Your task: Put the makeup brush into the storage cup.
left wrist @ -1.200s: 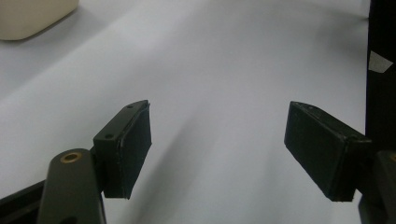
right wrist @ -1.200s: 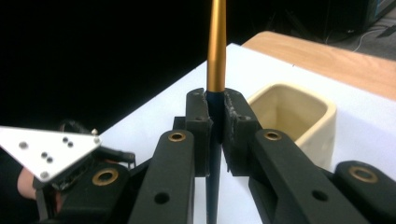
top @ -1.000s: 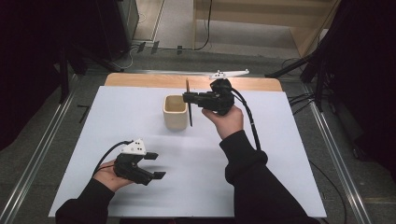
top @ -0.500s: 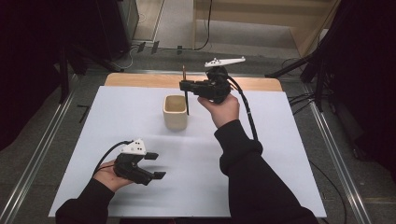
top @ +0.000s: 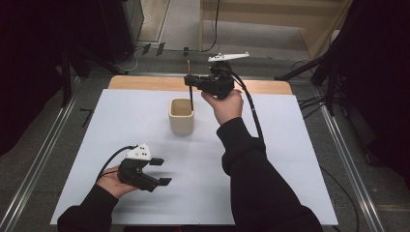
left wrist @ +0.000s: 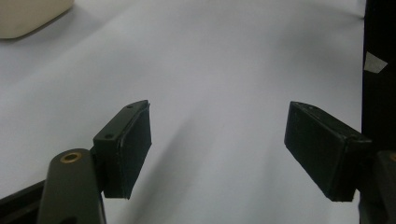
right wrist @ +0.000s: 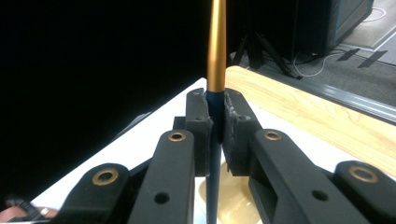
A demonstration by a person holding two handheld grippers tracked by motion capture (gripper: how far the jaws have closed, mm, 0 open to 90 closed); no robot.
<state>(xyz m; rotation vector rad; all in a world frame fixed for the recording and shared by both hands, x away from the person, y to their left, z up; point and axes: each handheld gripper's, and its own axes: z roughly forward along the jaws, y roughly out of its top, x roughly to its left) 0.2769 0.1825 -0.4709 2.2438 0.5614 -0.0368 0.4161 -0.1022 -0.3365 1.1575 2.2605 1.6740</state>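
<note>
Two grippers work over a white sheet that covers most of the table. Nearest, at the lower left of the high view, the left gripper lies low over the sheet in the person's left hand, its jaws wide apart and holding nothing; in the left gripper view the two black pads stand far from each other with bare white sheet between them, and a corner of the beige cup shows at the upper left of that frame. Farther up, just left of centre in the high view, the beige cup stands upright on the sheet. Above and just right of it, the right gripper, held in the right hand, is clamped on a thin pen that stands nearly upright, its lower end at the cup's mouth. In the right gripper view the jaws pinch the dark lower shaft of the pen, its golden upper part rising to the top of the frame, with the cup's opening directly below. Beyond lies the wooden table edge
</note>
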